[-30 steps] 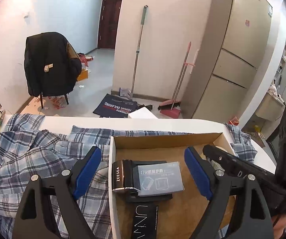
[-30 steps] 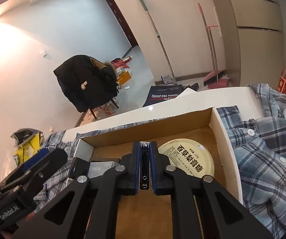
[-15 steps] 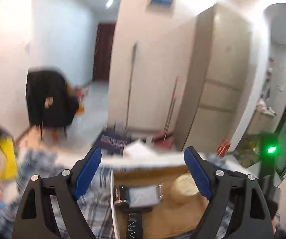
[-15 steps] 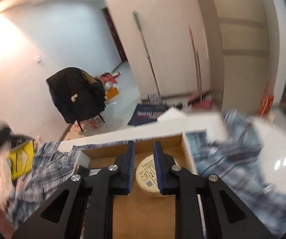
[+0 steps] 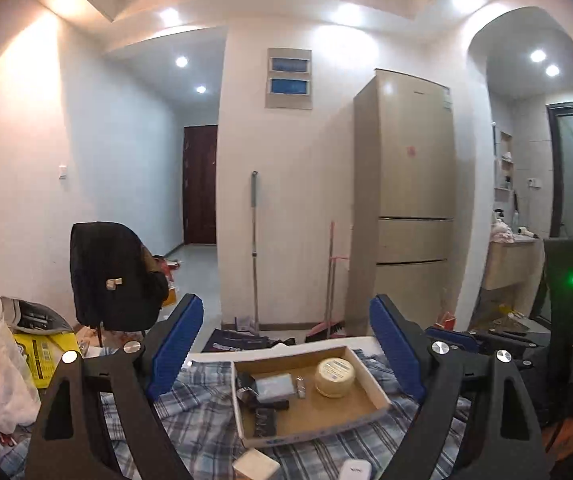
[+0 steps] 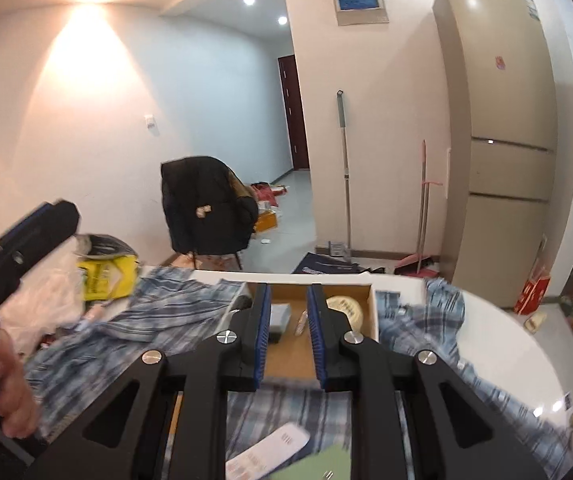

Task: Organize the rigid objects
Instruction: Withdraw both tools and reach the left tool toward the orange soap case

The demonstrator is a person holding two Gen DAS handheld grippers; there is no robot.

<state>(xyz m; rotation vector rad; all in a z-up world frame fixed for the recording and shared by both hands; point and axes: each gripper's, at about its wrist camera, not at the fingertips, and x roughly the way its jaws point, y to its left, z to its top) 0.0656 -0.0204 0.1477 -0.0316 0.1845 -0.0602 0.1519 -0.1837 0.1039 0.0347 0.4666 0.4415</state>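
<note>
- The shallow brown cardboard tray (image 5: 374, 394) is lying on a blue plaid cloth (image 5: 190, 412) and already holding several things: a round cream-coloured tin (image 5: 335, 376) at its far right, a small metal nail clipper (image 5: 300, 386) just left of the tin, a grey flat packet (image 5: 274, 385) and dark boxes (image 5: 264, 418) at its left.
- The left gripper (image 5: 282, 354) is hovering above the tray with its blue pads spread wide, gripping nothing.
- The right gripper (image 6: 287, 330) is standing with only a narrow gap between its pads, nothing in it.
- Outside the tray, on its near side, a white block (image 5: 256, 465), a white flat device (image 5: 355, 471) and what is probably a green card (image 6: 322, 465), blurred, are waiting; sorting looks partly done.
</note>
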